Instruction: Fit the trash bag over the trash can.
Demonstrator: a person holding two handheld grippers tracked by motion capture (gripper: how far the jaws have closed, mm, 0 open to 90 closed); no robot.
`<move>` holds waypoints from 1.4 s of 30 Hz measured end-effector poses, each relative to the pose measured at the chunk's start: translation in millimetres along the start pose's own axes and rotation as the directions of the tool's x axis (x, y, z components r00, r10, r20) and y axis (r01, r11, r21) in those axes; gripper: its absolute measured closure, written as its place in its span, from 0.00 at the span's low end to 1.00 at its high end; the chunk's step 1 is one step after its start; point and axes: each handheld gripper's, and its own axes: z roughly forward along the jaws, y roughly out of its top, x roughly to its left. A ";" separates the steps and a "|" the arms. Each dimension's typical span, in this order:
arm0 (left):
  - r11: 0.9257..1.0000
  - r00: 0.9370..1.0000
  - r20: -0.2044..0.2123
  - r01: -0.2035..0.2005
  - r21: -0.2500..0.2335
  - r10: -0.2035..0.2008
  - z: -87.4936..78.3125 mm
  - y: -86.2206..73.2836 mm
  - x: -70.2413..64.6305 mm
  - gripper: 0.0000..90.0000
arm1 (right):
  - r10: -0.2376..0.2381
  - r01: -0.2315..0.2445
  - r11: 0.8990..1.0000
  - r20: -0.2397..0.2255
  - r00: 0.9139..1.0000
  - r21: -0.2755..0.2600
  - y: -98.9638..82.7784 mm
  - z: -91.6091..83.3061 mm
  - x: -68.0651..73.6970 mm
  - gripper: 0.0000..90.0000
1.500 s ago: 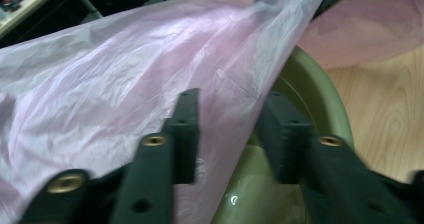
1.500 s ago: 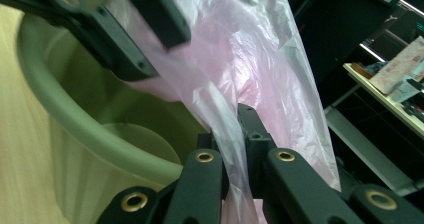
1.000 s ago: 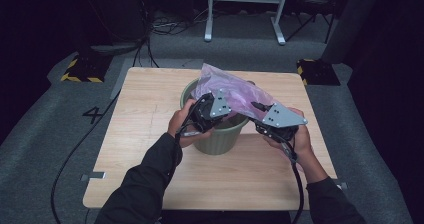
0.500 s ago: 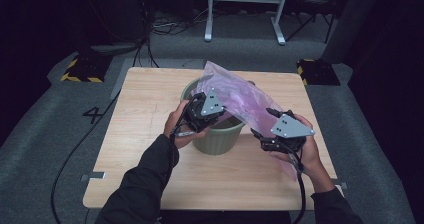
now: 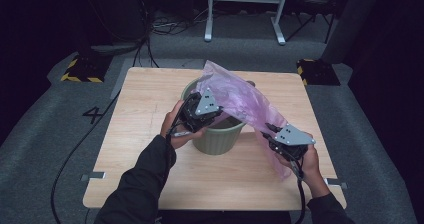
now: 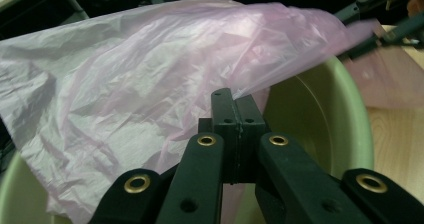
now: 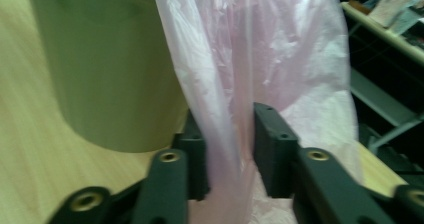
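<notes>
Overhead, a pale wooden bench (image 5: 140, 149) has bare room along its left and near edges. A green bin (image 5: 219, 136) stands at its middle, with a pink plastic bag (image 5: 240, 101) draped from its mouth toward the right. The left tool (image 6: 235, 115) is clamped on the bag's edge above the rim. The right tool (image 7: 230, 149) has just been narrowing, bag film between its jaws, a gap showing.

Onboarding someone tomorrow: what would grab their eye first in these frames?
The crinkled pink plastic bag, stretched from the green bin at mid-table down toward the near right edge. The left gripper pinches it shut above the bin's rim; the right gripper has just been closing, film between its fingers.
</notes>
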 end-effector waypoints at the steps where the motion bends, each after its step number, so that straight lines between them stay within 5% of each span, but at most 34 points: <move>1: 1.000 1.000 0.007 0.005 -0.002 -0.005 0.6 0.0 -0.5 1.00 | 0.000 0.000 1.000 0.015 1.000 -0.013 0.6 -1.9 -1.0 0.94; 5: 1.000 1.000 0.027 -0.011 -0.003 0.011 -0.6 2.3 -3.4 0.99 | 0.006 0.000 0.998 0.085 0.996 -0.068 6.6 -12.7 -7.9 0.99; 8: 1.000 0.999 0.044 -0.007 -0.009 0.008 -2.8 3.5 -5.4 0.87 | 0.015 -0.002 0.995 0.131 0.991 -0.099 13.4 -21.1 -15.0 0.99; 12: 1.000 0.999 0.035 0.003 -0.018 -0.003 -7.3 4.4 -5.7 0.58 | 0.020 0.001 0.993 0.166 0.986 -0.120 21.5 -29.2 -24.2 0.99; 15: 0.996 0.997 0.029 0.069 -0.050 -0.067 -17.0 3.3 -2.5 0.34 | 0.023 0.001 0.992 0.181 0.983 -0.128 25.4 -32.3 -28.6 0.99; 17: 0.992 0.995 0.029 0.097 -0.079 -0.095 -24.4 1.0 1.1 0.26 | 0.017 0.007 0.992 0.192 0.981 -0.126 27.9 -33.7 -31.0 0.99; 25: 0.972 0.980 -0.006 0.194 -0.130 -0.197 -41.5 -10.1 21.0 0.24 | 0.020 0.012 0.990 0.225 0.974 -0.138 33.9 -41.4 -45.5 0.99; 33: 0.987 0.992 0.017 0.124 -0.103 -0.123 -28.5 2.8 8.3 0.22 | -0.071 0.098 0.986 0.185 0.980 -0.138 49.3 -36.7 -39.6 0.99; 42: 0.997 0.997 0.057 0.059 -0.057 -0.056 -4.1 31.0 -12.7 0.21 | -0.147 0.165 0.979 0.144 0.979 -0.123 76.2 -23.3 -26.4 0.99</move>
